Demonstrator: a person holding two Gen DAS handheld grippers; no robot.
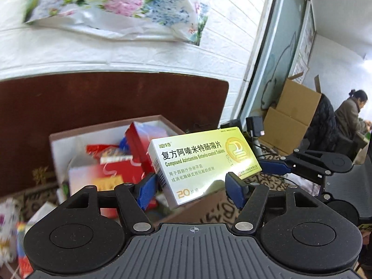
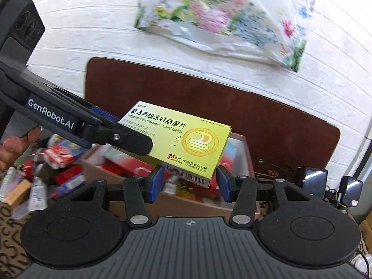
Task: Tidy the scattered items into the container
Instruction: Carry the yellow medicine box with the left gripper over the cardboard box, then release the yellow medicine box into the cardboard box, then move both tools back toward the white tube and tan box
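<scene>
A yellow-green tablet box [image 1: 204, 162] is held in the air above the open cardboard container [image 1: 111, 130]. My left gripper [image 1: 190, 189] is shut on its near end, blue pads against both sides. In the right wrist view the same box [image 2: 181, 139] is pinched by the left gripper [image 2: 111, 125] coming in from the left. My right gripper [image 2: 189, 181] is open, its blue pads on either side of the box's barcode end without clear contact. The container [image 2: 246, 153] holds red packets and other boxes.
Loose packets, tubes and small boxes [image 2: 39, 181] lie on a patterned cloth left of the container. A dark brown board [image 2: 267, 121] and a white brick wall stand behind. A floral bag [image 2: 220, 16] hangs on the wall. Cardboard cartons [image 1: 293, 116] and a seated person [image 1: 351, 114] are at the right.
</scene>
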